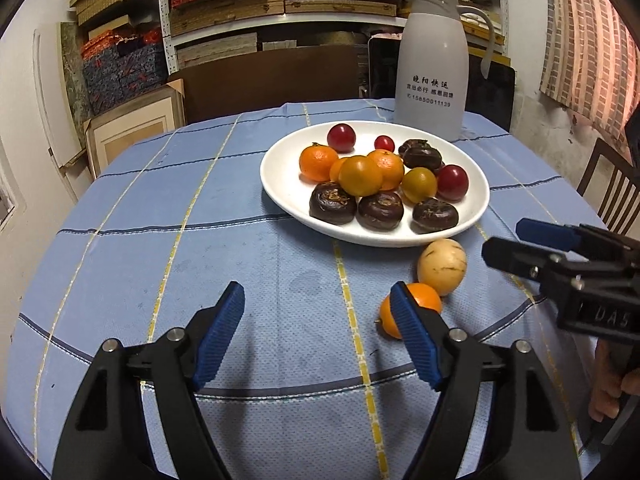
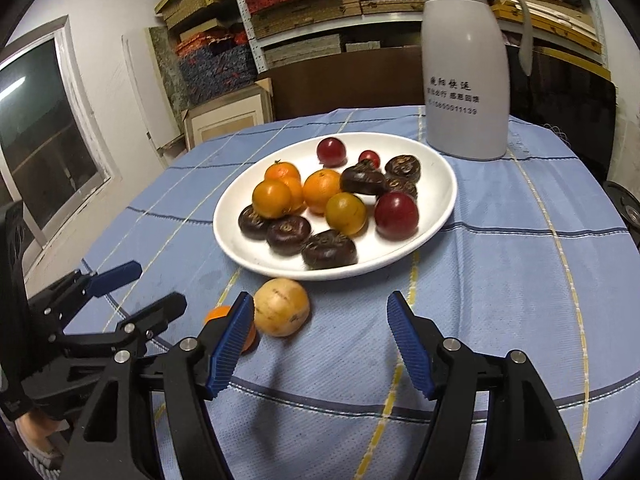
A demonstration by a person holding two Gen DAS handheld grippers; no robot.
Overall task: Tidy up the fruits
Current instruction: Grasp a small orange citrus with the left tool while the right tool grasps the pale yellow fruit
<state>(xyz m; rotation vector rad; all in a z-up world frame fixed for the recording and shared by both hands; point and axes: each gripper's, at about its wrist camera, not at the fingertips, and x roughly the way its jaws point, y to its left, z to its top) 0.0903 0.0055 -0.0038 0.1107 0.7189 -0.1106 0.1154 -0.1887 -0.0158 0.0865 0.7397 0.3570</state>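
plate (image 1: 280,184) glossy white, ceramic perhaps | tablecloth (image 1: 160,208) matt woven cloth | jug (image 1: 434,60) smooth matt plastic | pads (image 1: 220,332) ribbed blue

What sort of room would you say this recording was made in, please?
Probably a storeroom or back room used for eating: metal shelves packed with flat fabric-covered boxes line the wall, while a table under a blue checked cloth holds a plate of fruit and a white thermos jug.
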